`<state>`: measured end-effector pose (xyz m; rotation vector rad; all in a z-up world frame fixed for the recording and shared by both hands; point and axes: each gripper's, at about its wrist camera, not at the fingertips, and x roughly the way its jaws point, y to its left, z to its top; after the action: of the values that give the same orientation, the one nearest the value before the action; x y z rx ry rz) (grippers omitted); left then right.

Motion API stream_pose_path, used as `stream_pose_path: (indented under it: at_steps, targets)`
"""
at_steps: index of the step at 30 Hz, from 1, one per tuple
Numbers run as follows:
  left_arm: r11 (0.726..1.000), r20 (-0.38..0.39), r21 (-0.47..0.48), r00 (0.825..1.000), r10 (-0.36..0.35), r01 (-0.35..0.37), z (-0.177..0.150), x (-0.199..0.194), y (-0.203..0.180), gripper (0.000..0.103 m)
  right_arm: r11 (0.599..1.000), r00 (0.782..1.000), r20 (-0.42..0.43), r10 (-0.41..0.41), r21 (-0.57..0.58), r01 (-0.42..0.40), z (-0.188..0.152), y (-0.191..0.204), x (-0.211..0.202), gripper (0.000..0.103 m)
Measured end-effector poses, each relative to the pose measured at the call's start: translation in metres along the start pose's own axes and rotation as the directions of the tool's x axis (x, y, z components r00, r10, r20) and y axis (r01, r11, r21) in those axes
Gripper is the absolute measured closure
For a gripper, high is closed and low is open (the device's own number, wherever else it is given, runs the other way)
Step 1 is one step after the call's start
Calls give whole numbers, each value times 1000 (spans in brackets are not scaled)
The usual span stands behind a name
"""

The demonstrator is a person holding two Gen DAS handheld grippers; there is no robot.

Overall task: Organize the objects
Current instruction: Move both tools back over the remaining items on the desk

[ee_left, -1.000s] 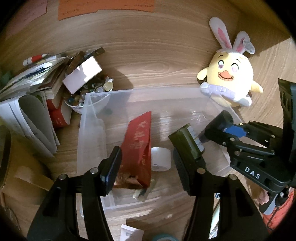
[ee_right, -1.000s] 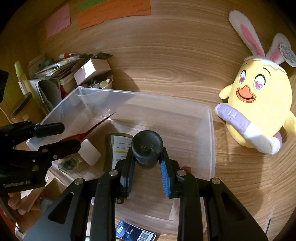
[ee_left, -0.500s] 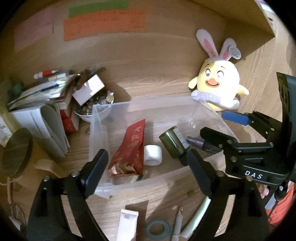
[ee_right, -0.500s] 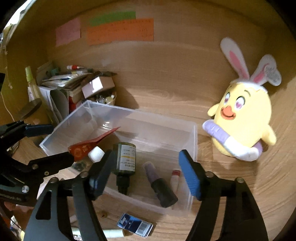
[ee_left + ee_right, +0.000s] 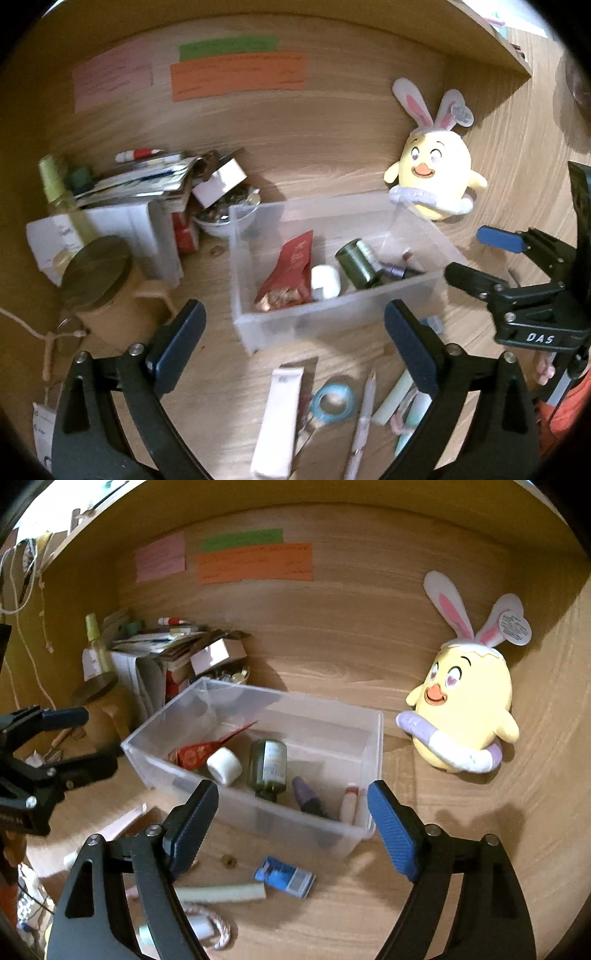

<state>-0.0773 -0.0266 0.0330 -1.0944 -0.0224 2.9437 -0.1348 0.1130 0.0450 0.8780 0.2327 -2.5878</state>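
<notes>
Both my left gripper (image 5: pixel 295 325) and right gripper (image 5: pixel 291 805) are opening their jaws wide — nothing between them. The clear bin (image 5: pixel 332 830) is sitting on the bench (image 5: pixel 332 147), holding the green bottle (image 5: pixel 269 766).

Dim wooden desk (image 5: pixel 369 653), perhaps shelved

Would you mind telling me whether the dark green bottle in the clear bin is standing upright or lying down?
Lying down: the dark green bottle rests on its side on the clear bin floor, cap toward the near wall.

Clear plastic bin (image 5: pixel 373 738), red packet (image 5: pixel 199 751), green bottle (image 5: pixel 267 766) lying inside
</notes>
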Motion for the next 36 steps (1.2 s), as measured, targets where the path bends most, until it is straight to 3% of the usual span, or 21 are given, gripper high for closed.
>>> stream_pose_path:
  at_steps: [9,20,26,30,36]
  targets:
    - [999,-66,-2,997,44,-44,-38,0,14,5,1000,999,-46,-20,-6,20,-30,3,-2,22]
    - [997,-135,-26,988,71,-76,-89,1,28,5,994,979,-201,18,109,5,-62,-15,48,23]
    - [997,-150,-16,986,74,-77,-113,-5,27,5,993,972,-236,22,115,5,-64,-7,64,23]
    - [993,-142,1,983,114,-115,-123,-7,27,5,996,966,-259,5,83,17,-65,3,73,34]
    - [996,-152,-19,985,87,-91,-130,-2,31,7,996,965,-260,-40,72,61,-67,7,74,53]
